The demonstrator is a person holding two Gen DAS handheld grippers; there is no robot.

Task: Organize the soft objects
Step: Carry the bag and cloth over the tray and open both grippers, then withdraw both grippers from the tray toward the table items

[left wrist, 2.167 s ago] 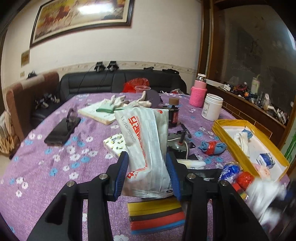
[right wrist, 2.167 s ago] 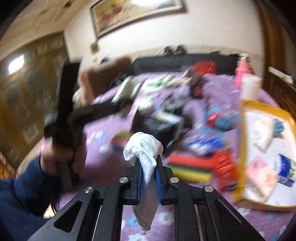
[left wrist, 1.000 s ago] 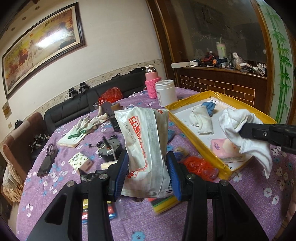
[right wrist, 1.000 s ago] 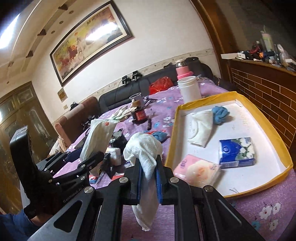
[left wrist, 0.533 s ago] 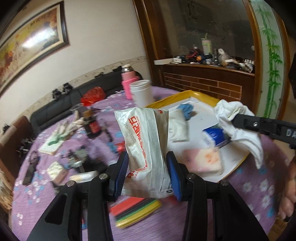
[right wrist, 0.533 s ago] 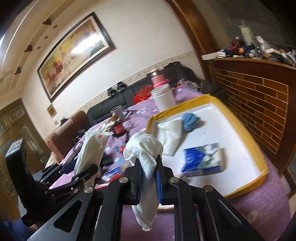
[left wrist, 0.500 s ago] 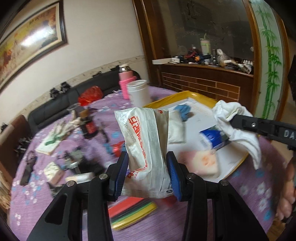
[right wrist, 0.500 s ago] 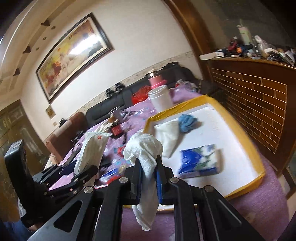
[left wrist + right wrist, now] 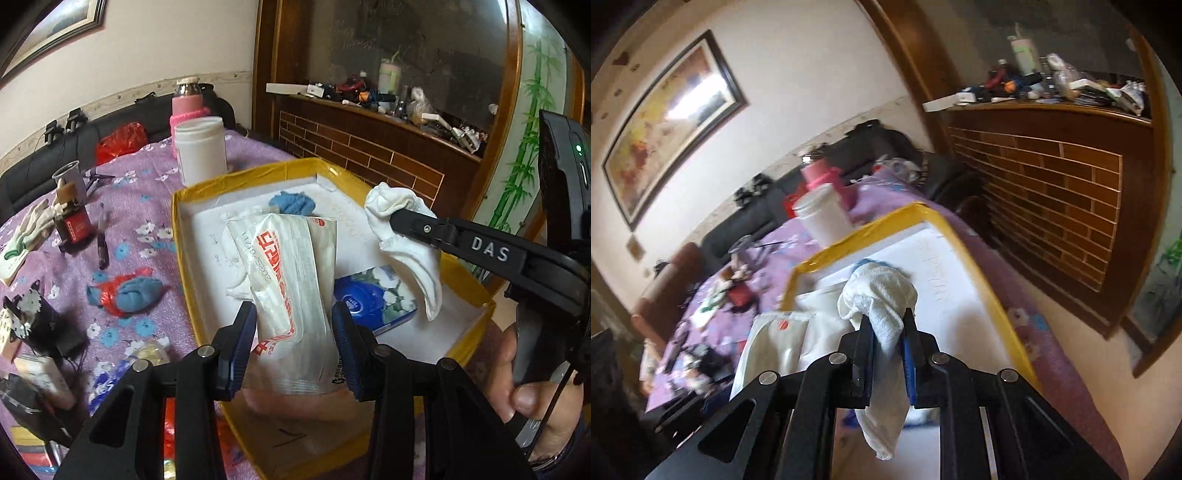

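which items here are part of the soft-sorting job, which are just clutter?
Job:
left gripper holding plastic packet
right gripper holding white cloth
yellow tray
blue tissue pack
blue cloth

Clutter:
white jar
pink bottle

A framed painting (image 9: 668,122) hangs on the cream wall (image 9: 812,74) above a black sofa (image 9: 122,118).

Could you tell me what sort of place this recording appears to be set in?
Most likely a lived-in home sitting room: a black sofa along the wall, a framed painting above it, and a cluttered table under a purple flowered cloth, with a wooden brick-patterned counter beside it.
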